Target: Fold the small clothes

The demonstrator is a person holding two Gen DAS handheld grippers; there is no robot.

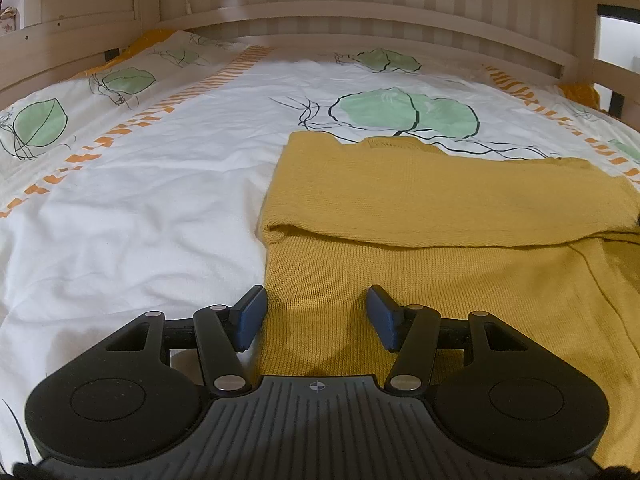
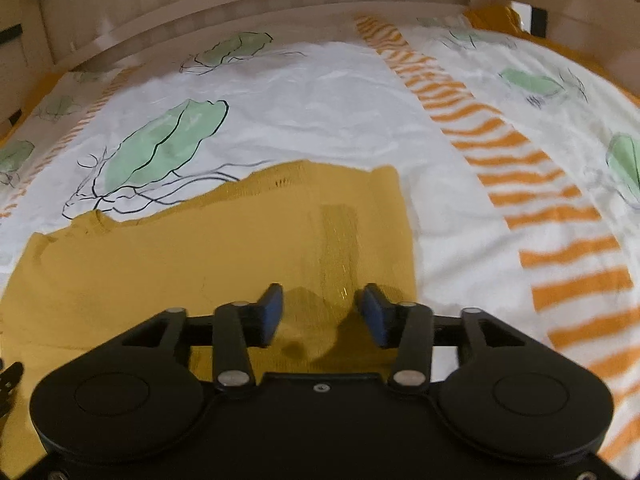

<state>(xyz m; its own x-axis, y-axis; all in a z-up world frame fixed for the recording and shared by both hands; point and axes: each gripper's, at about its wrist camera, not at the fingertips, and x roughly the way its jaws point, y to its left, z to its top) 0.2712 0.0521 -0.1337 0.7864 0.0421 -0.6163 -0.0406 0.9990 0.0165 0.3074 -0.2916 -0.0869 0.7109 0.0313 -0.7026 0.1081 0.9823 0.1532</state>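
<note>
Running past both frames' edges, the sweater (image 1: 440,208) blurs.

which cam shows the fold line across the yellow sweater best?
Left wrist. The sweater is sharp there, and the folded-over edge runs clearly across it, above the open left gripper. The right wrist view is motion-blurred: it shows the sweater beneath the open right gripper, but no clear fold edge.
</note>
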